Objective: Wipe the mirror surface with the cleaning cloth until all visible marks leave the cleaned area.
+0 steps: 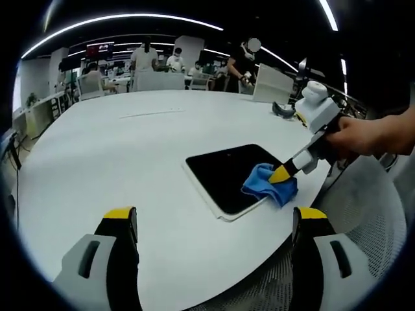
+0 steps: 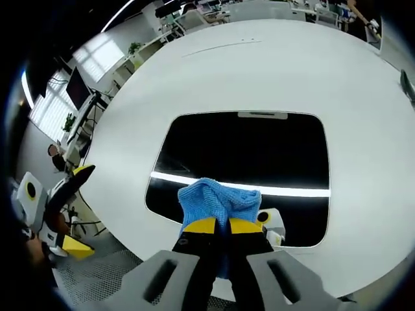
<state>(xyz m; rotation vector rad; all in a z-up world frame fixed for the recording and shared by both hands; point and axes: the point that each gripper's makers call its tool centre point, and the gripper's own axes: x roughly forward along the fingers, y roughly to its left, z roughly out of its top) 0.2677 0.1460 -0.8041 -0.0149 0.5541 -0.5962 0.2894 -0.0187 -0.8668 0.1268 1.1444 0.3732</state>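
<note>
- The mirror [image 1: 232,175] is a dark rectangular slab with a pale border, lying flat on the white tabletop [image 1: 117,155] close to the tabletop's near edge in the left gripper view; in the right gripper view the mirror [image 2: 246,155] reflects a bright strip of ceiling light across its lower half.
- The cleaning cloth [image 1: 267,184] is blue and bunched; it rests on the mirror's corner nearest the tabletop edge; in the right gripper view the cloth [image 2: 217,202] sits over the mirror's near border, just below the reflected strip.
- The right gripper [image 2: 216,225] has its yellow-tipped jaws pressed together with a fold of the cloth pinched between them; the cloth bulges out ahead of the tips onto the glass; in the left gripper view this gripper [image 1: 283,173] comes in from the right, angled down to the cloth, held by a hand [image 1: 360,135].
- The left gripper [image 1: 214,223] hangs above the tabletop's near edge, well apart from the mirror; its jaws stand wide apart with nothing between them; it also appears at the left rim of the right gripper view [image 2: 68,184], beyond the tabletop edge.
- A small dark object [image 1: 283,110] lies near the tabletop's far right edge; what it is cannot be told.
- People [image 1: 146,58] stand and sit among desks beyond the tabletop's far edge.
</note>
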